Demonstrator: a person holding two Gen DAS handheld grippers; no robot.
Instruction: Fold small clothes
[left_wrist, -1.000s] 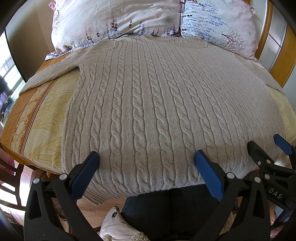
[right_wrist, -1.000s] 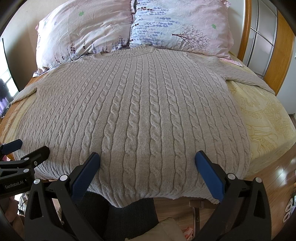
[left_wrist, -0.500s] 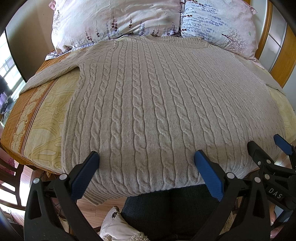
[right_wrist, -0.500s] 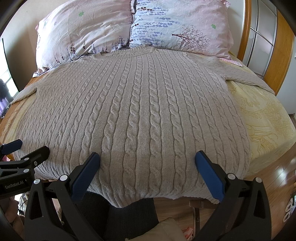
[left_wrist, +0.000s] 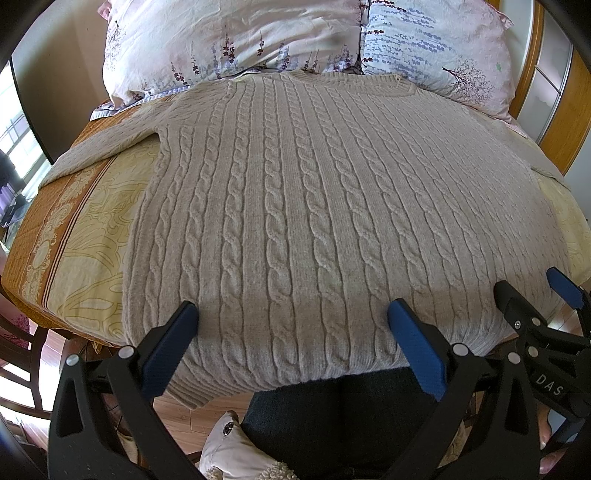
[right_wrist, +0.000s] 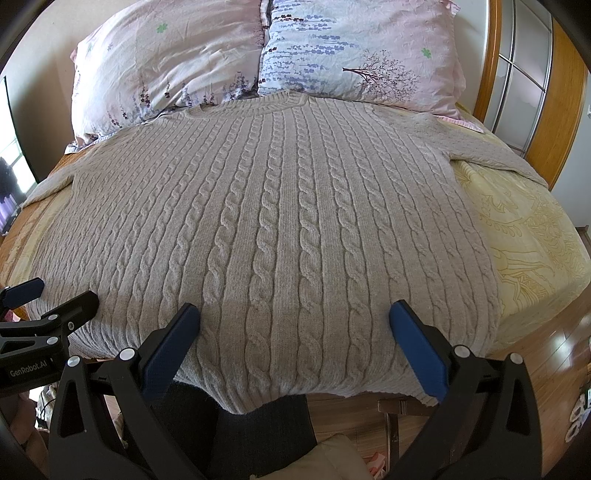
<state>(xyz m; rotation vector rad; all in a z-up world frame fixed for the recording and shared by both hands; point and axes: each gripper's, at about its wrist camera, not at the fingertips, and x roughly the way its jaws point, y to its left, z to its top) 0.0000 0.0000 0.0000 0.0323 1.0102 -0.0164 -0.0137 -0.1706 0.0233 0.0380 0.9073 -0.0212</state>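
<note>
A beige cable-knit sweater (left_wrist: 295, 206) lies flat and face up on the bed, collar toward the pillows, hem hanging slightly over the near edge. In the right wrist view the same sweater (right_wrist: 280, 229) fills the frame. My left gripper (left_wrist: 291, 314) hovers open over the left half of the hem, holding nothing. My right gripper (right_wrist: 295, 314) is open above the right half of the hem, also empty. Each gripper shows at the edge of the other's view: the right gripper (left_wrist: 532, 291) and the left gripper (right_wrist: 55, 291). Both sleeves spread outward to the sides.
Two floral pillows (right_wrist: 177, 62) (right_wrist: 362, 51) lean at the head of the bed. A yellow patterned bedspread (left_wrist: 85, 229) covers the bed. A wooden headboard and frosted panels (right_wrist: 524, 74) stand at right. A person's dark trousers (left_wrist: 332, 417) are below the hem, and a wooden chair (left_wrist: 18, 354) is at left.
</note>
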